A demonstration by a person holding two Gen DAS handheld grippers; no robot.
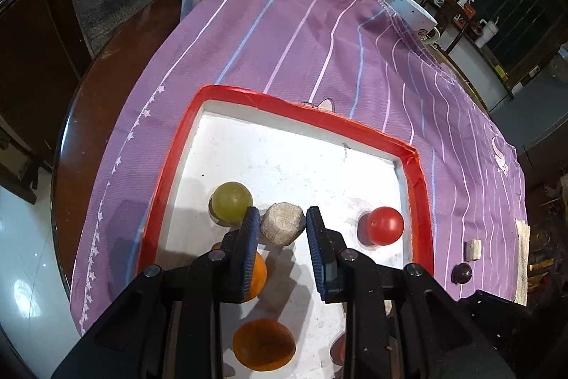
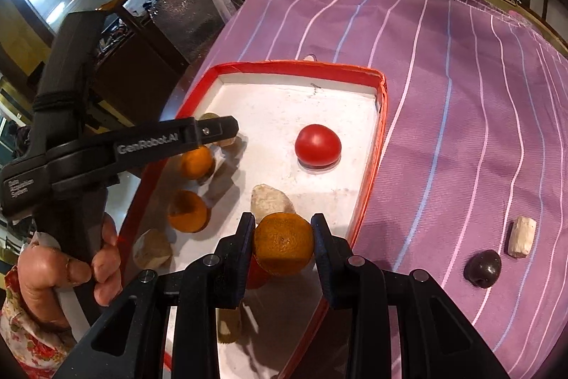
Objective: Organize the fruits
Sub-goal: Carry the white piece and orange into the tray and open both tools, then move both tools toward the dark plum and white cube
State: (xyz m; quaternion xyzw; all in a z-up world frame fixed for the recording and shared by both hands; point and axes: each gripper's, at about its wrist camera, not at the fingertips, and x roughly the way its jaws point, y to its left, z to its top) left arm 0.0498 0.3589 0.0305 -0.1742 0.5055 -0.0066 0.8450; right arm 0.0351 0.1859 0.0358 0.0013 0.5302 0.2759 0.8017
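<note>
Both grippers hold fruit over the red-rimmed tray [image 1: 422, 187].

The left gripper [image 1: 282, 224] is clamped on a pale brown lumpy fruit [image 1: 282, 228] beside a green fruit [image 1: 231, 203]. The right gripper [image 2: 284, 237] pinches an orange [image 2: 284, 244]; whether it touches the tray floor is unclear. A red tomato [image 2: 317, 144] lies inside, and a dark plum [image 2: 482, 267] sits on the purple cloth [image 2: 443, 77].
</note>
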